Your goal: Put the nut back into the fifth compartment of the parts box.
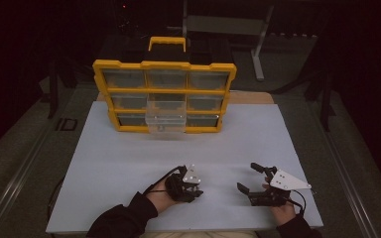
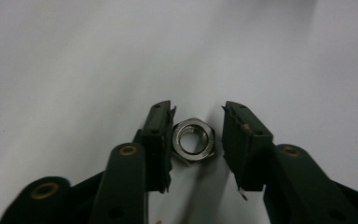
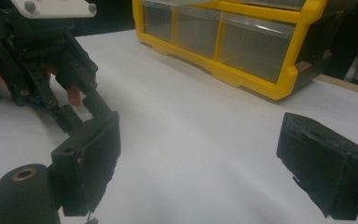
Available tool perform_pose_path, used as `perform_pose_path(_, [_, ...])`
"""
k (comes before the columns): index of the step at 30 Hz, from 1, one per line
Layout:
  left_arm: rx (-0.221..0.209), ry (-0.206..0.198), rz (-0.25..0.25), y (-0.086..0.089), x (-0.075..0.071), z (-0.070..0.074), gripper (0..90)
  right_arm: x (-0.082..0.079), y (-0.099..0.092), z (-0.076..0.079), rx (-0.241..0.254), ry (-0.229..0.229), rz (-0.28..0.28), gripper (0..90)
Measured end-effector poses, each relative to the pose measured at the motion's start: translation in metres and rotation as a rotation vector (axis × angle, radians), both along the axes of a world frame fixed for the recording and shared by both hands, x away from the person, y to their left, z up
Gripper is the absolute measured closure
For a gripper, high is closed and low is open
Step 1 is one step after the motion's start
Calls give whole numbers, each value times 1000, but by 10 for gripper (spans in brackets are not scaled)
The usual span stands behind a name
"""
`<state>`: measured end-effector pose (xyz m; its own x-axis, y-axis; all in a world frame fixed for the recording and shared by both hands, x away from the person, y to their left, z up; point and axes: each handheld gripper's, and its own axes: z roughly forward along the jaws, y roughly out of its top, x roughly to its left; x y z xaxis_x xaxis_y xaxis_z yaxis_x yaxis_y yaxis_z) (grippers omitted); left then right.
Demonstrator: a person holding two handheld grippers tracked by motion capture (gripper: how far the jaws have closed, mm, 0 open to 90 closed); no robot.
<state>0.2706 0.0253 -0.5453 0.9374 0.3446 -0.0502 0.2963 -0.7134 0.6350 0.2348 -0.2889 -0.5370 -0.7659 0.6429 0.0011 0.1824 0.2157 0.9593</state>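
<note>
A steel hex nut (image 2: 194, 140) lies flat on the white board (image 1: 129, 163), between the jaws of my left gripper (image 2: 197, 128). The left jaw touches the nut's side, while the right jaw stands a small gap away, so this gripper is open around the nut. In the high view the left gripper (image 1: 194, 190) points down at the board near the front middle. To its right, my right gripper (image 1: 247, 177) hovers wide open with nothing between its fingers (image 3: 91, 154).
A yellow parts organizer (image 1: 163, 94) with clear drawers stands upright at the board's far edge. Its lower middle drawer (image 1: 166, 121) is pulled out toward me. The same organizer (image 3: 223, 42) shows in the right gripper view. Dark surroundings ring the table.
</note>
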Motion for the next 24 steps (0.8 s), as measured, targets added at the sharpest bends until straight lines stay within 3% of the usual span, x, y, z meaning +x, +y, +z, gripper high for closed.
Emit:
perform_pose_path(12, [7, 1, -9, 1, 0, 3, 691, 0, 0, 0, 1, 0, -1, 136])
perform_pose_path(24, [-47, -1, 17, 19, 4, 32, 691, 0, 0, 0, 2, -1, -3, 136])
